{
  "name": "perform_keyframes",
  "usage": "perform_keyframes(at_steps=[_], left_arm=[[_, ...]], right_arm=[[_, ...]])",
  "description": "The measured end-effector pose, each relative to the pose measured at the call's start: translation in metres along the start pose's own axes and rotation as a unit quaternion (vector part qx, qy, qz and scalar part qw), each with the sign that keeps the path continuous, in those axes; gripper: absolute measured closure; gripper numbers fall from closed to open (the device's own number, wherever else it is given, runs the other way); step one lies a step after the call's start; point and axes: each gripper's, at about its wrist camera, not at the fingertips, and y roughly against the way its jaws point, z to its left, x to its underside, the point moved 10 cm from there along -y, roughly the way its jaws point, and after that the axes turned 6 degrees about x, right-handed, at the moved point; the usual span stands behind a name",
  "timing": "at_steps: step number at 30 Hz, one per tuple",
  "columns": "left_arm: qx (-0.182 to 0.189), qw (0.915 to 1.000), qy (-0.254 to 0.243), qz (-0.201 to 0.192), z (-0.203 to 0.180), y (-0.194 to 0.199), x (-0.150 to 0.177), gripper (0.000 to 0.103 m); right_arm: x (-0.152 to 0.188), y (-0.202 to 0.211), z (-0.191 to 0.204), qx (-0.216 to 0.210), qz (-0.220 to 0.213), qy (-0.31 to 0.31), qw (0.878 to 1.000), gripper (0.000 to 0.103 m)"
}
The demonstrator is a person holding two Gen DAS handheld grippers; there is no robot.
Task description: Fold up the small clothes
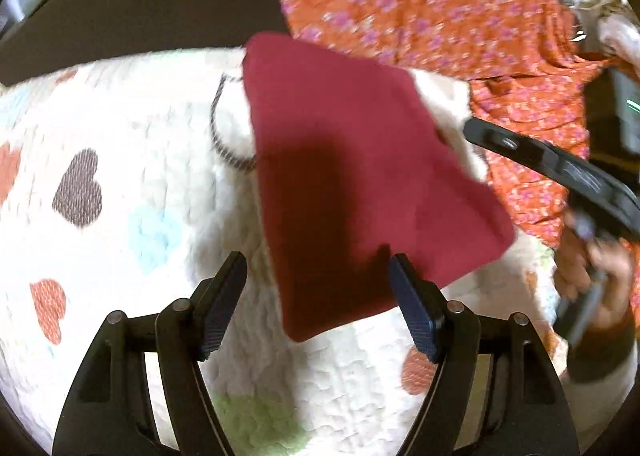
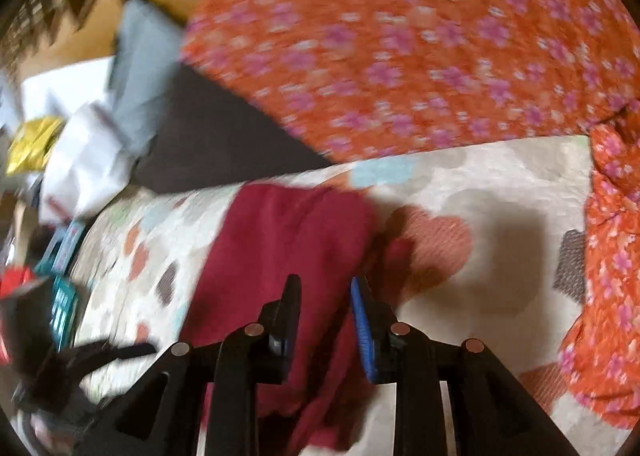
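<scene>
Cloth: dark red piece [image 1: 352,176], folded flat, lying on the heart quilt [image 1: 120,136].
Left tongs: [image 1: 318,304] jaws wide apart, hovering over the cloth's near corner, holding nothing.
Right tongs: [image 2: 326,324] jaws parted by a narrow gap above the cloth [image 2: 280,256]; nothing pinched between them that I can make out. From the left view they [image 1: 472,128] reach in at the cloth's right edge, with the hand [image 1: 592,276] gripping the handle.
Quilt: white with coloured hearts, spread under everything.
Orange fabric: flowered [image 2: 400,36], lying beyond the quilt and along its right side.
Picture: both views blurred.
</scene>
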Motion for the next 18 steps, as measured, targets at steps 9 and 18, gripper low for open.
perform_keyframes(at_steps=[9, 18], left_arm=[[-0.005, 0.9995, 0.026, 0.016, 0.014, -0.034, 0.023, 0.029], [-0.015, 0.9985, 0.013, -0.051, 0.007, 0.002, 0.0, 0.029]], right_arm=[[0.073, -0.039, 0.013, 0.086, 0.051, 0.065, 0.993, 0.089], [0.053, -0.013, 0.003, 0.029, 0.007, -0.018, 0.999, 0.083]])
